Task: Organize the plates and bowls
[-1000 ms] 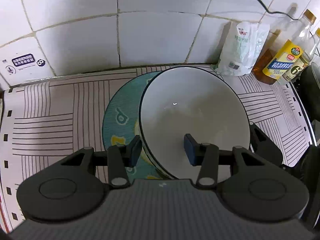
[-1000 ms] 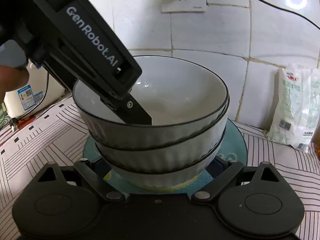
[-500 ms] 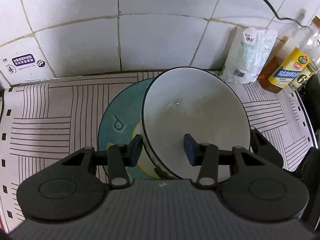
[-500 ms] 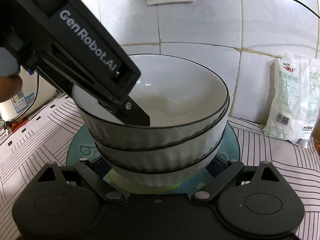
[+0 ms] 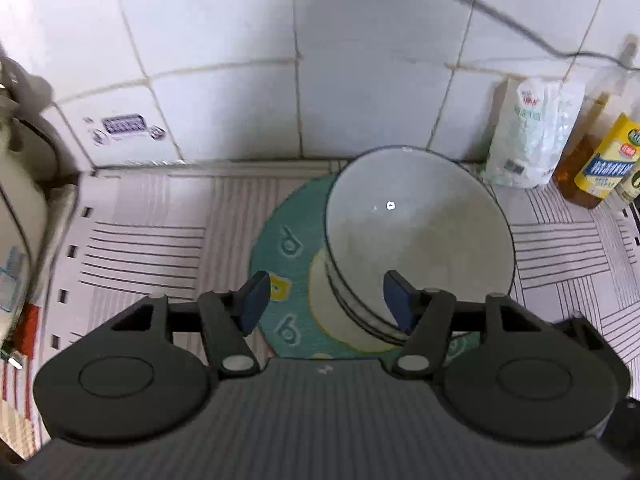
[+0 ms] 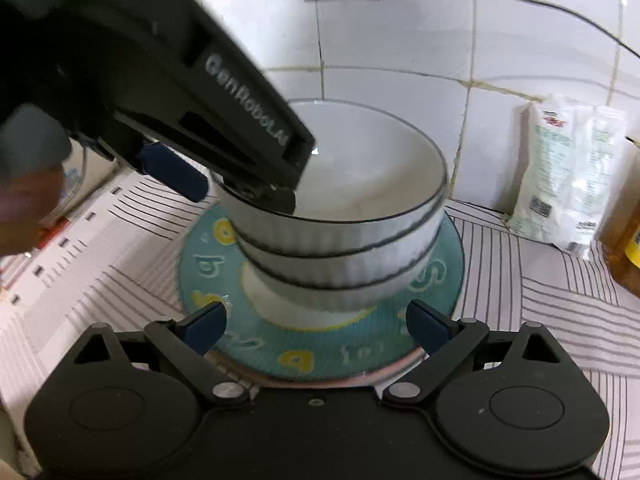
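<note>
Left gripper (image 5: 326, 300) opening, astride the bowls' (image 6: 340, 216) near rim, pads clear. Right gripper (image 6: 316, 326) released, just before the plate (image 6: 448, 280).

Three bowls (image 6: 340, 236), one plate (image 6: 320, 344), two bottles (image 5: 600, 168)

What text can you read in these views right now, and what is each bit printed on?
"GenRobot.AI": side of the left gripper.
"S", "b": letters on the teal plate.
White bag: print too blurred.
Oil bottle: yellow label unreadable.
Wall sticker: blurred.
</note>
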